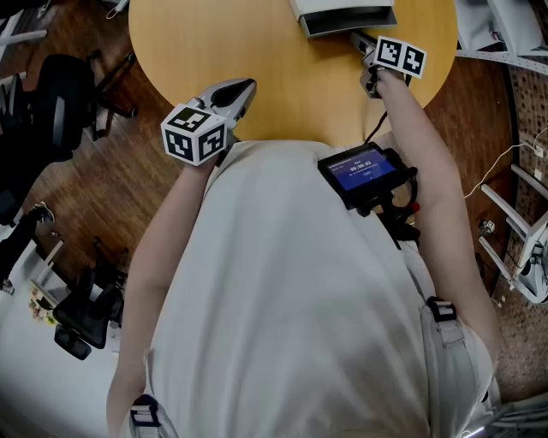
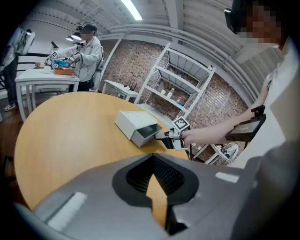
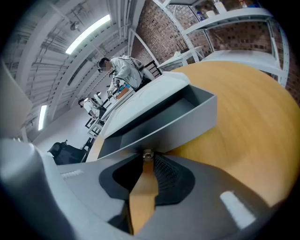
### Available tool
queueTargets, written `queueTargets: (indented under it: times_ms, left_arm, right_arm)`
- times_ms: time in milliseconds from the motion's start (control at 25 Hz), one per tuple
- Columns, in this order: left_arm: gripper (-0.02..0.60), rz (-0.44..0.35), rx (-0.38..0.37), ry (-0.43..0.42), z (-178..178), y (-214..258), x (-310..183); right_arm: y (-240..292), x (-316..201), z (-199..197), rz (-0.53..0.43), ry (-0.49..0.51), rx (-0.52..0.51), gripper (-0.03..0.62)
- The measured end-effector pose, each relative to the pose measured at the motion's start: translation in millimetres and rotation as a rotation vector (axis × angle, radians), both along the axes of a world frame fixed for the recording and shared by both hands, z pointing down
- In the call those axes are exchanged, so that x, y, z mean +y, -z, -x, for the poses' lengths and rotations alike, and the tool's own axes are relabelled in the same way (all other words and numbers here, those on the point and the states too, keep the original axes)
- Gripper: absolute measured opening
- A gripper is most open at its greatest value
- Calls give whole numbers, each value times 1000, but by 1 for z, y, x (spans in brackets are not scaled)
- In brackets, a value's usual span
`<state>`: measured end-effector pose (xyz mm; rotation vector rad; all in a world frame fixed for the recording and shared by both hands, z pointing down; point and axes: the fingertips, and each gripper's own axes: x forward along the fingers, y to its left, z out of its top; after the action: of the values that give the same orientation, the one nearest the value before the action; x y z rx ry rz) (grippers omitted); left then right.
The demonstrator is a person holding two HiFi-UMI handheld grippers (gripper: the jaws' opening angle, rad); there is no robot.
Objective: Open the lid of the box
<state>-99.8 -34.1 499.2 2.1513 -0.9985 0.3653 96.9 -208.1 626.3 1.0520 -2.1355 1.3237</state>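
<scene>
A white box (image 1: 342, 15) lies at the far side of the round wooden table (image 1: 282, 77). Its grey inner tray (image 2: 146, 133) sticks out of the white cover (image 2: 130, 119) toward me. My right gripper (image 1: 360, 40) is at the tray's front wall (image 3: 159, 119), its jaw tips shut on a small metal knob (image 3: 147, 153) there. My left gripper (image 1: 246, 89) hangs over the table's near left edge, away from the box, its jaws together and holding nothing. In the left gripper view the right gripper (image 2: 158, 136) touches the tray's open end.
A black office chair (image 1: 60, 103) stands on the wooden floor at the left. A white metal shelving rack (image 2: 183, 79) and a white desk with a person (image 2: 86, 51) at it are beyond the table. A small screen (image 1: 364, 169) is strapped to my chest.
</scene>
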Motion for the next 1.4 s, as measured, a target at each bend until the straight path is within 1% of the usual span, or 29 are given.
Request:
queueTargets:
  times_ms: [320, 480, 800, 1000, 1120, 1160, 1200, 1280, 1400]
  left_arm:
    - [0, -18, 2, -56, -32, 7, 5]
    - [0, -24, -1, -62, -31, 10, 8]
    - [0, -29, -7, -56, -29, 12, 8]
    - [0, -35, -5, -55, -27, 12, 8]
    - [0, -39, 4, -59, -26, 14, 10]
    - [0, -42, 8, -62, -26, 15, 10]
    - [0, -46, 13, -67, -27, 16, 10]
    - [0, -57, 25, -78, -27, 19, 11]
    - [0, -82, 38, -98, -30, 26, 15]
  right_arm:
    - [-3, 42, -28, 31, -15, -39, 67]
    - [-6, 54, -33, 39, -22, -36, 69]
    - [-8, 51, -41, 30, -67, -49, 72]
    - [-7, 50, -52, 17, -118, -70, 108]
    - [0, 59, -53, 15, -132, -88, 107]
    - [4, 62, -51, 8, -130, -98, 102]
    - [12, 66, -48, -9, -122, -109, 79]
    - [37, 75, -37, -79, -81, -139, 3]
    - [93, 97, -8, -230, 38, -217, 0]
